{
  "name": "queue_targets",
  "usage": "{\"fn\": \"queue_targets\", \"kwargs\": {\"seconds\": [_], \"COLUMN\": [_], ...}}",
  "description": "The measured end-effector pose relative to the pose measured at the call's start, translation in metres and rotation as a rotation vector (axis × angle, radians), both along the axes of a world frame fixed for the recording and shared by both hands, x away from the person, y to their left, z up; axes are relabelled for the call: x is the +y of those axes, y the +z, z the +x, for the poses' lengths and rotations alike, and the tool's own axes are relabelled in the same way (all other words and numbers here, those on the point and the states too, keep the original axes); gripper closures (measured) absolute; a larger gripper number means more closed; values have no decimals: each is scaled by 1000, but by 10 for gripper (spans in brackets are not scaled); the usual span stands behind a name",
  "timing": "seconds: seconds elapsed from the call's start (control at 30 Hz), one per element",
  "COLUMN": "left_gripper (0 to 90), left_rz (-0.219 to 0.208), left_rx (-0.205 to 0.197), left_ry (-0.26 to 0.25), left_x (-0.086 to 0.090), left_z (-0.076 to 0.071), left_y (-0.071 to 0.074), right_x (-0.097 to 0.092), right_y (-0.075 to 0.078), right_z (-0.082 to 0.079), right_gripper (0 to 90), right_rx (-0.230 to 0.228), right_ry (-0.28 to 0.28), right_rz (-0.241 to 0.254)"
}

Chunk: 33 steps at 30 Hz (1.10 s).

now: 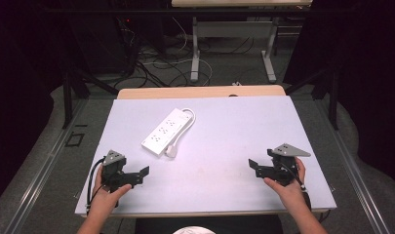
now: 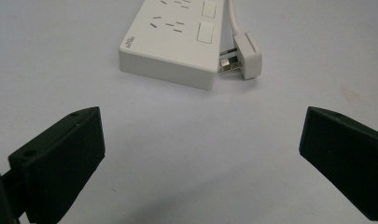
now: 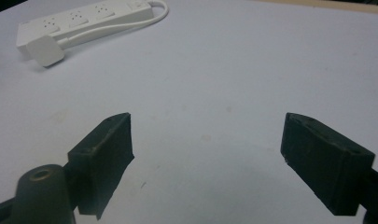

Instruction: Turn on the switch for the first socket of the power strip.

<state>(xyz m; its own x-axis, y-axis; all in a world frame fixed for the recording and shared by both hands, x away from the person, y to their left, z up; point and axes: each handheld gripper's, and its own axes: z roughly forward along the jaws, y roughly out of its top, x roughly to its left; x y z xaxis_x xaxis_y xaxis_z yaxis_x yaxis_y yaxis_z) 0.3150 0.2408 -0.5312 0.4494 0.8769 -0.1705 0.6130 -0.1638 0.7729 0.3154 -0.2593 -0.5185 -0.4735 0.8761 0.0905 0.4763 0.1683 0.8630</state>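
Near edge, high view: left gripper (image 1: 139,176) held in a hand at the table's (image 1: 234,141) left front corner, right gripper (image 1: 256,168) in a hand at the right front corner, well apart, both pointing inward across the white top. Forearms cut off by the bottom frame; cables partly hidden behind the hands. Left gripper view: left gripper (image 2: 200,154) with jaws spread wide, nothing between them, bare table in the gap; both jaws cropped by the frame edges, lower parts dark and hard to read. Right gripper view: right gripper (image 3: 205,158) likewise wide open, empty, jaws cropped at the bottom, a round black fitting blocking the lower left corner. Farther out, left of table centre: white power strip (image 1: 166,131) lying flat, diagonal, well clear of both grippers, nearer the left one. White plug (image 1: 171,151) lying on the table just beside the strip's near end, prongs toward the strip in the left gripper view, touching or not unclear. Strip's far end cut off by the top of the left gripper view (image 2: 172,42); plug (image 2: 246,55) fully in frame there. Cord (image 1: 187,117) looping at the strip's far end. Small print on the strip unreadable. Beyond the table: floor cables and desk legs, dim, hard to make out.
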Motion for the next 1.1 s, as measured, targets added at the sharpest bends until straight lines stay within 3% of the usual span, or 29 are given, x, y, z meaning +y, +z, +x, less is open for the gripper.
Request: {"fn": "queue_targets", "kwargs": {"seconds": [0.17, 0.23, 0.33, 0.6, 0.73, 1.1], "left_gripper": [4, 4, 4, 10, 23, 25], "left_rz": [6, 6, 18, 28, 18, 50], "left_rx": [-2, -3, -7, -17, -31, -35], "left_ry": [5, 7, -1, -11, -13, -31], "left_x": [0, 0, -3, -10, -14, -26], "left_z": [1, 1, 0, -4, -3, 3], "left_y": [-1, -2, -2, -3, -2, 5], "right_x": [-3, -5, -8, -10, -9, -14], "right_y": [-11, -13, -13, -16, -16, -18], "right_z": [-2, -3, -3, -3, -4, -6], "right_gripper": [169, 174, 174, 171, 174, 175], "right_rx": [14, -7, -5, 4, -1, 13], "right_ry": [-9, -24, -29, -37, -27, -40], "right_rz": [-16, -14, 6, 1, 3, 10]}}
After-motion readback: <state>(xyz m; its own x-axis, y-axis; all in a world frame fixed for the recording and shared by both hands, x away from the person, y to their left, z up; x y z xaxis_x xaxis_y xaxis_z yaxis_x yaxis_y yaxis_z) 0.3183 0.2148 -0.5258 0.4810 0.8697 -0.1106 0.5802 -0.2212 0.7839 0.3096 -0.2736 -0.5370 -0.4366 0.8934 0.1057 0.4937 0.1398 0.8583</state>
